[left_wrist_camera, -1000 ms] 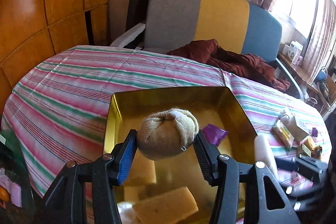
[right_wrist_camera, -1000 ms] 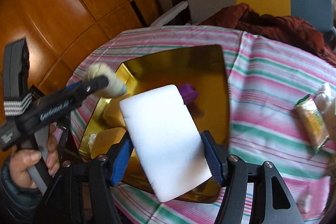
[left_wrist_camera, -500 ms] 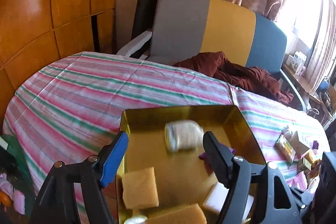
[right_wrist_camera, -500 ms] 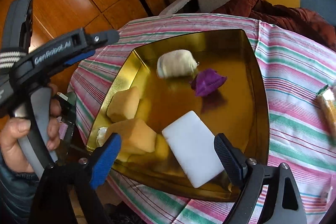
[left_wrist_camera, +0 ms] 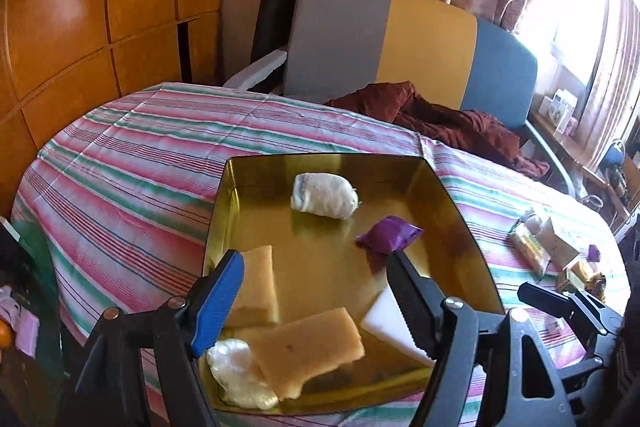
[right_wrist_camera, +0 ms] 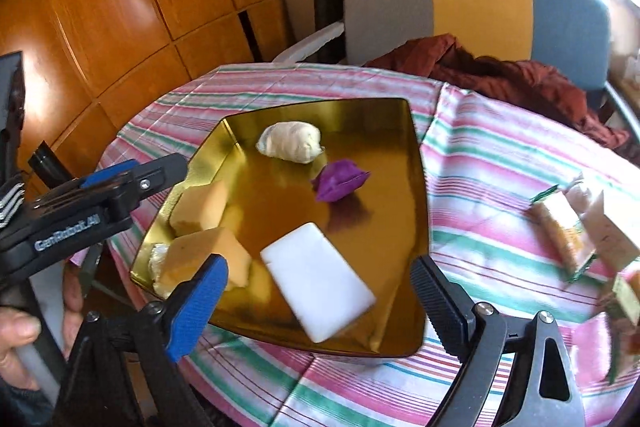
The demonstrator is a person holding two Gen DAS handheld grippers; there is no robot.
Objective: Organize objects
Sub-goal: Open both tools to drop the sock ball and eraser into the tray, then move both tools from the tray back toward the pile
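"GenRobot.AI" printed on left gripper (right_wrist_camera: 132,183). Both spread wide, empty — right gripper (right_wrist_camera: 320,291) still opening. In gold tray (right_wrist_camera: 416,187): white block (right_wrist_camera: 318,275), rolled sock (right_wrist_camera: 290,141), purple pouch (right_wrist_camera: 340,181), 2 sponges (right_wrist_camera: 200,209). Snack packets (right_wrist_camera: 560,227) beside, on striped cloth (right_wrist_camera: 500,167).

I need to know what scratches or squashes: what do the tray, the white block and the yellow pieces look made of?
Tray: likely polished gold-toned metal, since it mirrors its contents. White block: matte and uniform, probably dense foam. Yellow pieces: porous, dull surface, apparently sponge.
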